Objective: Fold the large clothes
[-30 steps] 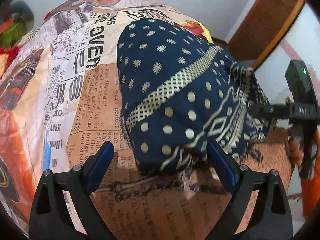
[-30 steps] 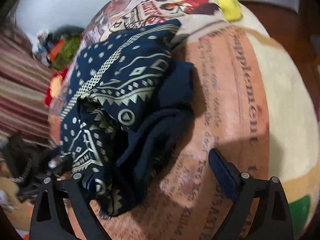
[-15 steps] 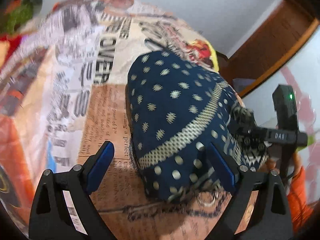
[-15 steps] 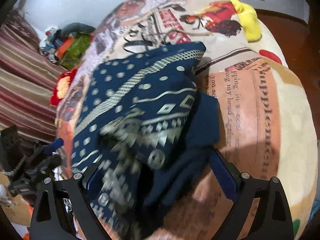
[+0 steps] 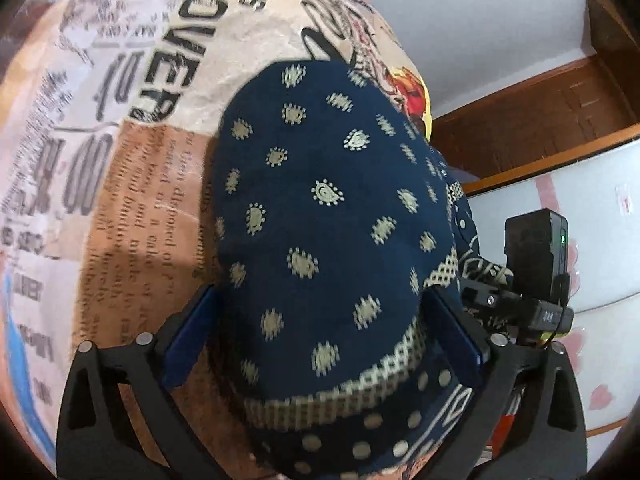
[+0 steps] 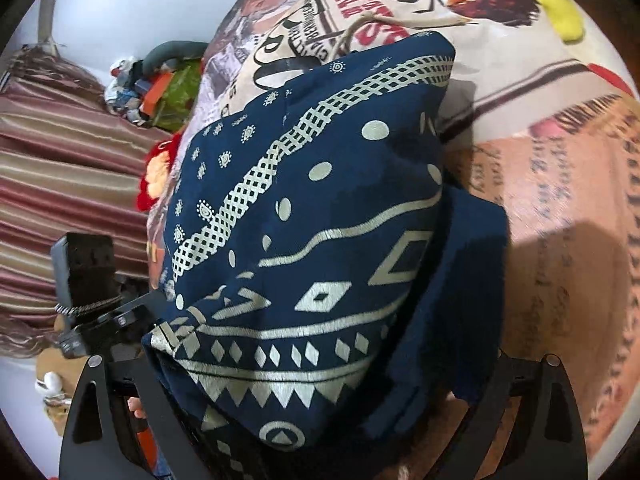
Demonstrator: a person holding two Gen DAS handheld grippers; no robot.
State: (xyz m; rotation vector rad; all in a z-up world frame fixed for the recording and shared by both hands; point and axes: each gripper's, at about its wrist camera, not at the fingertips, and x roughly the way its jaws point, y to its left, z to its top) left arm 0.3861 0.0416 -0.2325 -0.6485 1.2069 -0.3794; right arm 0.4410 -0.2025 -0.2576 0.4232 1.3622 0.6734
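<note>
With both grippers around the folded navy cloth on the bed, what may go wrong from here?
1. The folded navy printed garment fills the whole gap of the left gripper, whose jaws are opening; a thick bundle may slip or be only partly caught.
2. On the right gripper side, plain navy layers stick out loosely and could unfold.
3. The pads may also pinch the newspaper-print blanket beneath.

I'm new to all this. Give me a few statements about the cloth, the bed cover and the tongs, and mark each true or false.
1. The folded cloth is navy with pale printed patterns. True.
2. It lies on a plain white sheet. False: the cover is printed like newspaper.
3. The left tongs are opening, with cloth between their blue pads. True.
4. The other tongs cannot be seen from the left camera. False: the right tongs' body shows at the cloth's right edge.
</note>
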